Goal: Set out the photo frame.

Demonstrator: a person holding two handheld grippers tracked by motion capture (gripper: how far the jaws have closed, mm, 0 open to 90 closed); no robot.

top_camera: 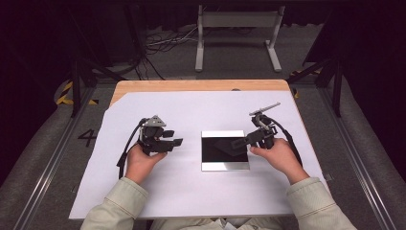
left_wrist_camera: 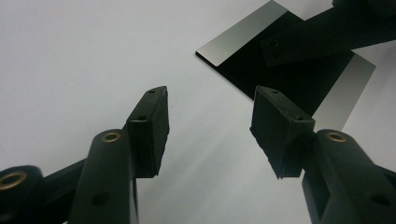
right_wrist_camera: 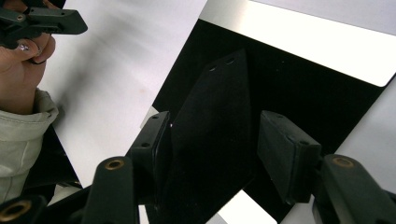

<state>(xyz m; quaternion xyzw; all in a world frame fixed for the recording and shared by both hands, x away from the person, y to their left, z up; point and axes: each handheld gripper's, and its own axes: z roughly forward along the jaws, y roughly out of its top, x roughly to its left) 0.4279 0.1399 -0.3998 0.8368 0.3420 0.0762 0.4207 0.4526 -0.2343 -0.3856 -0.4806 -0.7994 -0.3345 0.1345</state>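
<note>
Sleeves are seen nearest, at the surface's front edge. Black mirror-like panel is laid flat mid-surface. Left hand-held gripper, left of panel, is held open, empty. Right hand-held gripper is held open above panel, gripping nothing.

I see one flat square plate lying face up on the white sheet, about mid-table and slightly right of centre. Its middle is glossy black and mirror-like, with pale silvery bands along its near and far edges. It lies level, edges square to the table.
</note>
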